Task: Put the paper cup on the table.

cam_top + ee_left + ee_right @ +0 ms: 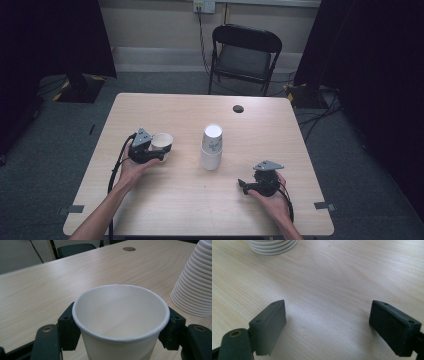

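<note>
a pale wood-grain counter [165, 200] carries everything, with a black folding chair [243, 55] standing on the grey floor beyond its far edge. near the counter's middle stands a stack of white paper cups [212, 147], nested upside down so the ribbed rims ring its base; in the left tongs view the stack [195, 285] rises at the right edge, and in the right tongs view its bottom rims [272, 246] sit at the top. the right tongs [242, 184] rest low over the counter near the front right, well apart from the stack, with the two black jaws spread wide and only bare wood between them. the left tongs [161, 152] sit left of the stack, their jaws pressed against opposite sides of a single white paper cup [120, 322], which is upright with its mouth open to the camera and empty inside. a small dark round grommet [238, 108] lies near the far edge.
</note>
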The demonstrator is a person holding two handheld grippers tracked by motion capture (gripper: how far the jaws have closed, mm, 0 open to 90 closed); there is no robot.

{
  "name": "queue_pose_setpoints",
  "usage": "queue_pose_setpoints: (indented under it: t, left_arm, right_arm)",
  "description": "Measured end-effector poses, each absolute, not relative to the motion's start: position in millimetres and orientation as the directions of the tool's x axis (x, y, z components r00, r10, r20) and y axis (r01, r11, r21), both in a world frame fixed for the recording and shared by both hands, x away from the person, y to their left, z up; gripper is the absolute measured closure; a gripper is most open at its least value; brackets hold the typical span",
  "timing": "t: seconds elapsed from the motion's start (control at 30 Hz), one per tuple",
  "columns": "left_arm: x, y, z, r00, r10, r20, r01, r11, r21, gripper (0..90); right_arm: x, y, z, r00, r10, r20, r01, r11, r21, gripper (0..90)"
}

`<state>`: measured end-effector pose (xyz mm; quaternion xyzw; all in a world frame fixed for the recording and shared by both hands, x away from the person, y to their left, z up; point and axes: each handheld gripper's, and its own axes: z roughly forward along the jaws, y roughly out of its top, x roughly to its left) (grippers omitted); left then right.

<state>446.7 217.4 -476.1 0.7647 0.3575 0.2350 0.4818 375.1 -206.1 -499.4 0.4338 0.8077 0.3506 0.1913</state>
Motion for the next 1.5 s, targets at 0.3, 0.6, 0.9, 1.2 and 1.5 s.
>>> queue_pose_setpoints:
  t: [0.3,0.6,0.9,1.2,1.5]
  left_arm:
    - [443.9,220.8,-478.7,0.634,0.774,-0.003,0.383,-0.310,0.870,21.2]
    - [444.4,220.0,-478.6,0.618,0.786,0.003,0.394,-0.314,0.864,16.1]
    - [438.3,223.0,-478.4,0.625,0.781,-0.004,0.418,-0.330,0.847,15.7]
    - [425.6,221.7,-471.6,0.613,0.790,-0.008,0.446,-0.337,0.829,15.7]
    - [410.9,226.3,-465.1,0.613,0.790,-0.002,0.447,-0.345,0.825,15.7]
  right_arm:
    - [375.0,-205.7,-499.4,-0.546,0.838,-0.005,0.568,0.375,0.732,13.8]
    - [375.0,-205.5,-499.4,-0.545,0.839,-0.006,0.569,0.375,0.732,13.7]
    - [374.3,-205.1,-499.5,-0.538,0.843,-0.006,0.571,0.370,0.733,13.8]
    - [374.3,-205.1,-499.5,-0.538,0.843,-0.006,0.571,0.369,0.733,13.8]
    - [374.6,-205.3,-499.5,-0.541,0.841,-0.007,0.569,0.372,0.733,13.7]
